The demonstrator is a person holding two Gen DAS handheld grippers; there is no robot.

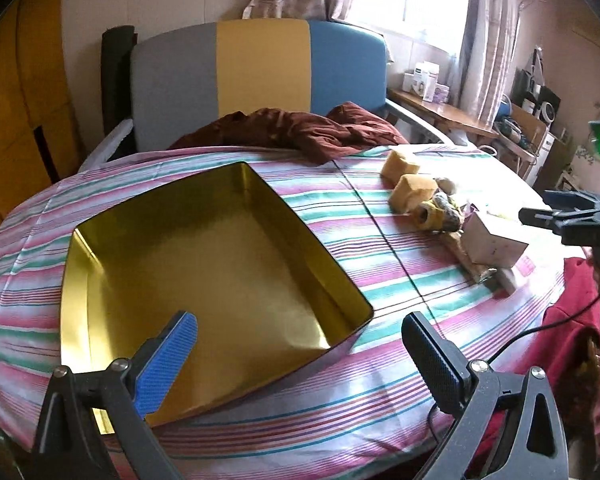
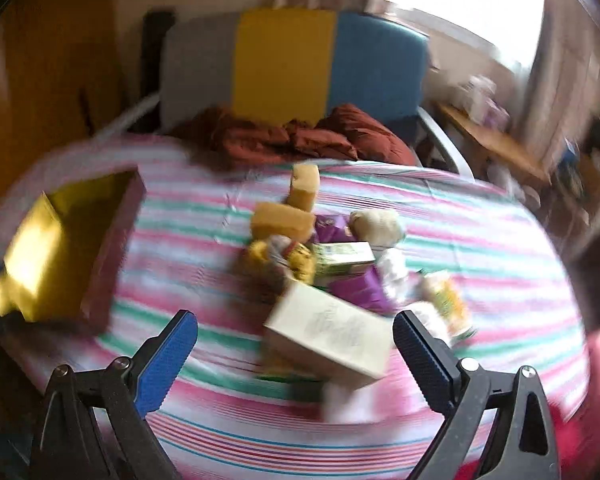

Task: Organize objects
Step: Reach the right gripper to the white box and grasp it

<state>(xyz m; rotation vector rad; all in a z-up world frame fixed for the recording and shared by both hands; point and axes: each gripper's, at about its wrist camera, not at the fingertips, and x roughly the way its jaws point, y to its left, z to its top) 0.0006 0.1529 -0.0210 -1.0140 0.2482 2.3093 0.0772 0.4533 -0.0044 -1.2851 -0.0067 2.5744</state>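
Tilting downward, the left gripper (image 1: 300,348) hangs spread wide and empty over the gold tin (image 1: 204,256) at frame centre; the right gripper (image 2: 296,344), likewise spread, frames a cream box (image 2: 332,332) in the blurred pile.

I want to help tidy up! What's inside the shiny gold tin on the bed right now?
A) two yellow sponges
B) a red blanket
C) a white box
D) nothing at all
D: the gold tin shows only its bare shiny bottom, and the sponges and white box lie beside it on the striped sheet.
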